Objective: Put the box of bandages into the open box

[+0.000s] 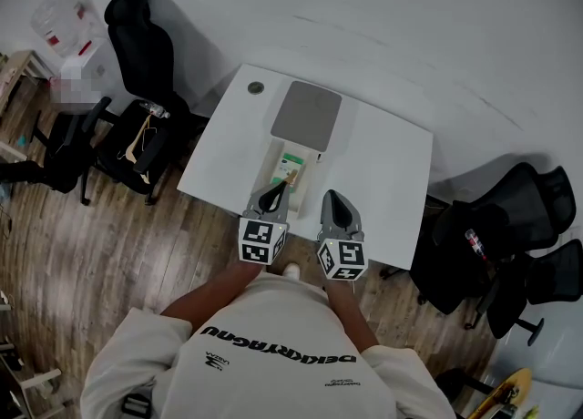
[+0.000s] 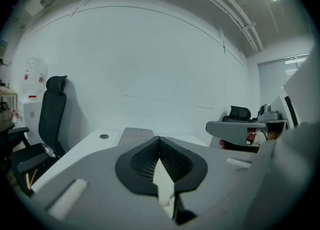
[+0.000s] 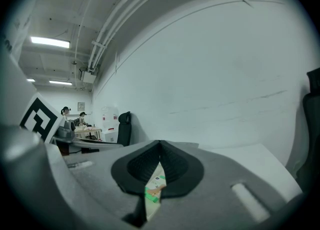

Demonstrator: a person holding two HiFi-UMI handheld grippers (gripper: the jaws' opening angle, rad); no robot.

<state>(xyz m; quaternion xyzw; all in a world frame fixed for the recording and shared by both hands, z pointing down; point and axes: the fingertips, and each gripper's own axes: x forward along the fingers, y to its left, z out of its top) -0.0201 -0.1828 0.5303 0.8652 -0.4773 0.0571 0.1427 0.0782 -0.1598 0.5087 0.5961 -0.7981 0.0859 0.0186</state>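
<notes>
The white and green box of bandages [image 1: 291, 168] lies inside the open white box [image 1: 271, 160], whose grey lid [image 1: 307, 115] stands folded back behind it. My left gripper [image 1: 272, 193] hovers over the open box's near end, jaws shut with nothing in them. My right gripper [image 1: 336, 200] sits just to the right of the open box, over the bare table, also shut and empty. In the right gripper view the bandage box [image 3: 155, 188] shows below the closed right gripper [image 3: 160, 145]. In the left gripper view the left gripper [image 2: 160, 141] is shut, with a white edge below it.
The white table [image 1: 387, 171] has a round grommet [image 1: 256, 87] at its far left corner. Black office chairs stand to the left [image 1: 137, 80] and right [image 1: 510, 235]. A white wall runs behind the table. The floor is wood.
</notes>
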